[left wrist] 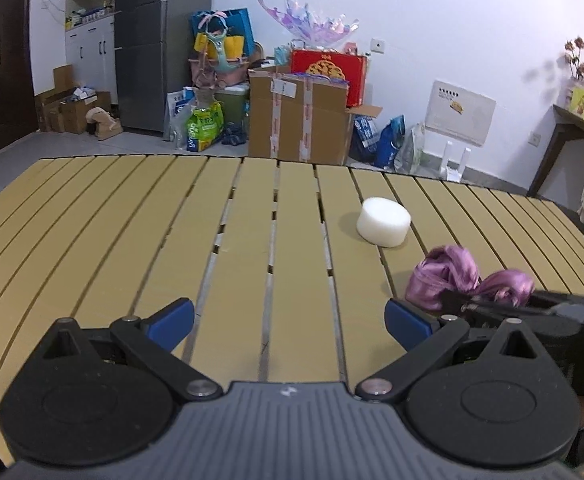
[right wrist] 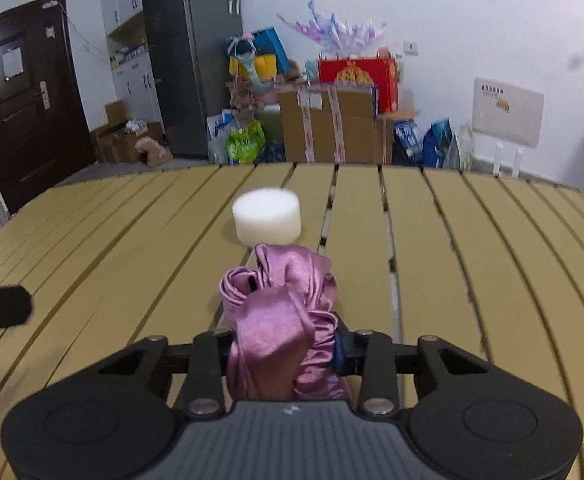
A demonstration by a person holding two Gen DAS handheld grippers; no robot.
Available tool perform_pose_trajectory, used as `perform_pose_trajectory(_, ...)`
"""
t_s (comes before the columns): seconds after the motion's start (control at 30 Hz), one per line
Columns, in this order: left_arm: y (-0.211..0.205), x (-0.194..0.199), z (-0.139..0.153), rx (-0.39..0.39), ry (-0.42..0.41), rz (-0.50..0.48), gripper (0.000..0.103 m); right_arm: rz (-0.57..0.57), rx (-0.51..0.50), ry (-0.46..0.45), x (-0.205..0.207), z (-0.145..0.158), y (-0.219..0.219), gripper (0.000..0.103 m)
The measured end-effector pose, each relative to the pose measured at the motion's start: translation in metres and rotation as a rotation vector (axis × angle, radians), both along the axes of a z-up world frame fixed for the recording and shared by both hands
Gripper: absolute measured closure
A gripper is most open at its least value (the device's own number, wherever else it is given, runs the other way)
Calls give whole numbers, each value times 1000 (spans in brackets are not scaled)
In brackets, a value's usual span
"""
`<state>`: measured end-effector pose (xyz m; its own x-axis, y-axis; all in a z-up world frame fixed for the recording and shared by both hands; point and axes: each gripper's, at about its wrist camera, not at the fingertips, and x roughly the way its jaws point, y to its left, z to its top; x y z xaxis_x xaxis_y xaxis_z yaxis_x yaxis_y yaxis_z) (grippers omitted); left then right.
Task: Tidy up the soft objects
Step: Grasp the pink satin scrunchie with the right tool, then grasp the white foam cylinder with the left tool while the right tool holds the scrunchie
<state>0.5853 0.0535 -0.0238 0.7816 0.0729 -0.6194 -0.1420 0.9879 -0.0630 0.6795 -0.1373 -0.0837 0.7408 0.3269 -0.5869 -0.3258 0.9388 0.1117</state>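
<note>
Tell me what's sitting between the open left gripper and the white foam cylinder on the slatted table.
Nothing: the left wrist view shows only bare slatted table between the open left gripper and the white foam cylinder.

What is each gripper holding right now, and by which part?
The right gripper is shut on the purple satin cloth, pinching its near bunched end, with the rest heaped on the table. The left gripper is open and holds nothing.

a lived-in home is showing here: a tall grey fridge (left wrist: 141, 40) is standing by white cabinets (left wrist: 91, 44), taped cardboard boxes (left wrist: 300, 116) and gift bags (left wrist: 221, 34) are crowding the wall.
</note>
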Motion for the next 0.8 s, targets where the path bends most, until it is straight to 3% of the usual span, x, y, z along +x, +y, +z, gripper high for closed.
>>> perform_pose_trajectory(0.4, -46, 57, 11, 6, -15, -53, 0, -215, 111, -128, 15, 35, -107, 70)
perform_pose_trajectory(0.8, -69, 163, -25, -84, 36, 25, 0, -354, 80, -141, 53, 17, -177, 70)
